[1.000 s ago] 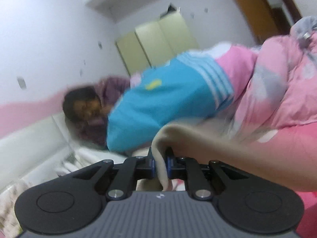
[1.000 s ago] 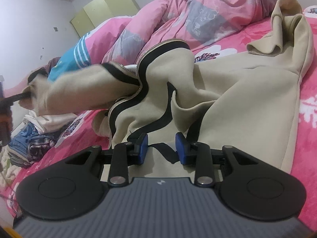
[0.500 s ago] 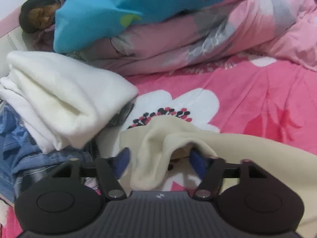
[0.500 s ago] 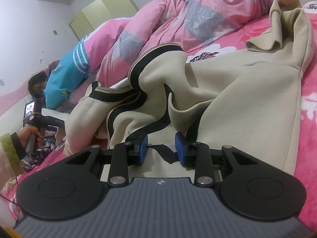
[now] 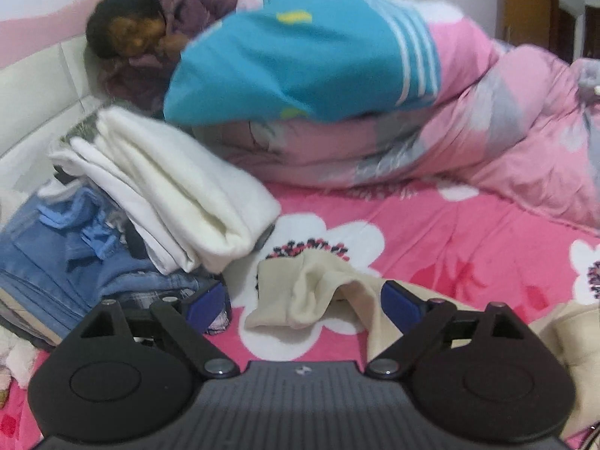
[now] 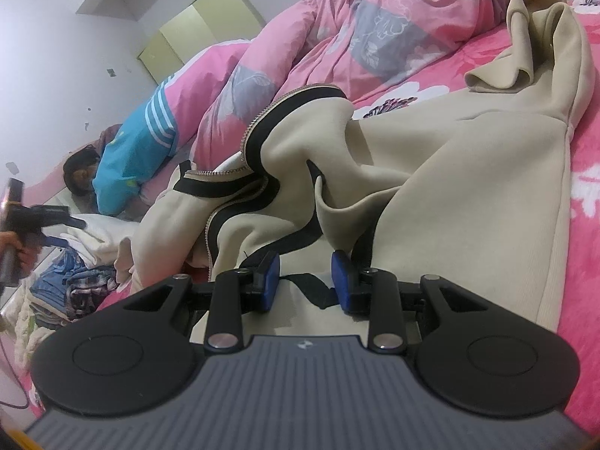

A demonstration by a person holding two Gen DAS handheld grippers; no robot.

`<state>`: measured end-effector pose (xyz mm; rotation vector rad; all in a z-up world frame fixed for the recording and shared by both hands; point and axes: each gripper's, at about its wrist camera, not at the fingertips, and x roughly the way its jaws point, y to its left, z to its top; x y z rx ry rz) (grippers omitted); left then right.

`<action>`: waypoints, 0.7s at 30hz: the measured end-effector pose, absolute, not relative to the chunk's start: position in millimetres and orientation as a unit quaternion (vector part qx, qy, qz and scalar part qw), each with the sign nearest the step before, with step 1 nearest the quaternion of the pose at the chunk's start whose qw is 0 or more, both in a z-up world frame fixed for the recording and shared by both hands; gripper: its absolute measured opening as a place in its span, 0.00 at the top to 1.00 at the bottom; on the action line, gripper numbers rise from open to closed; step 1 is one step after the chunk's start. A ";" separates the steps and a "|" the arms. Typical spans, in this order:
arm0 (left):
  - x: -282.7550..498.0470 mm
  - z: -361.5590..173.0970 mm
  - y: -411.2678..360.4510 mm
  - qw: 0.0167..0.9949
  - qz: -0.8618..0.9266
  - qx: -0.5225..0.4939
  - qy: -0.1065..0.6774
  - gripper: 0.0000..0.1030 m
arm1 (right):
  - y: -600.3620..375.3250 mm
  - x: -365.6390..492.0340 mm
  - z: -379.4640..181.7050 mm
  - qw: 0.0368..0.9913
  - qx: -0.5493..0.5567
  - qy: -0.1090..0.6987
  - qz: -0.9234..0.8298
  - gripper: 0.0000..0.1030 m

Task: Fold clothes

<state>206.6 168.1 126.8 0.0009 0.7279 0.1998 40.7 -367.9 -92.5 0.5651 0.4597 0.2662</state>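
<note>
beige jacket (image 6: 468,172): matt fleecy cloth | white folded cloth (image 5: 180,187): soft, fuzzy | jeans (image 5: 48,262): denim

No legible words or numbers in either view. A small pale emblem, too small to read, sits at the centre of the ribbed grey body of the left gripper (image 5: 303,302) and the right gripper (image 6: 305,281).

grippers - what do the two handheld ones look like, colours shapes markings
Both, the left gripper and the right gripper, look alike: black linkage arms with silver pivot screws, blue finger pads, two round black discs, and a grey ribbed body with a small logo.
</note>
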 end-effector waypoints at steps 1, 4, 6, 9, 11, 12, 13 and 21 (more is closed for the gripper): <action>198.4 132.5 166.5 0.933 0.097 0.000 0.348 0.11 | -367.5 40.6 -91.9 0.926 0.274 0.225 0.130 0.71; 171.4 144.3 156.9 0.944 0.076 -0.002 0.322 0.11 | -366.5 40.5 -89.9 0.927 0.269 0.229 0.129 0.71; 152.6 148.3 148.7 0.951 0.060 -0.001 0.304 0.11 | -365.7 40.4 -88.5 0.927 0.265 0.231 0.129 0.70; 124.4 150.8 135.4 0.959 0.036 -0.001 0.281 0.11 | -362.2 40.7 -83.4 0.930 0.245 0.240 0.130 0.68; 105.8 145.8 125.8 0.962 0.020 -0.014 0.273 0.11 | -357.0 39.2 -76.0 0.934 0.228 0.245 0.129 0.61; 97.6 141.7 121.6 0.962 0.008 -0.022 0.271 0.11 | -354.4 38.4 -72.3 0.935 0.219 0.247 0.129 0.60; 89.5 137.5 117.5 0.963 -0.004 -0.031 0.269 0.11 | -351.2 37.4 -68.4 0.937 0.209 0.249 0.129 0.58; 57.9 66.6 75.5 0.940 -0.073 -0.127 0.307 0.11 | -280.7 11.3 -35.6 0.948 0.036 0.229 0.218 0.47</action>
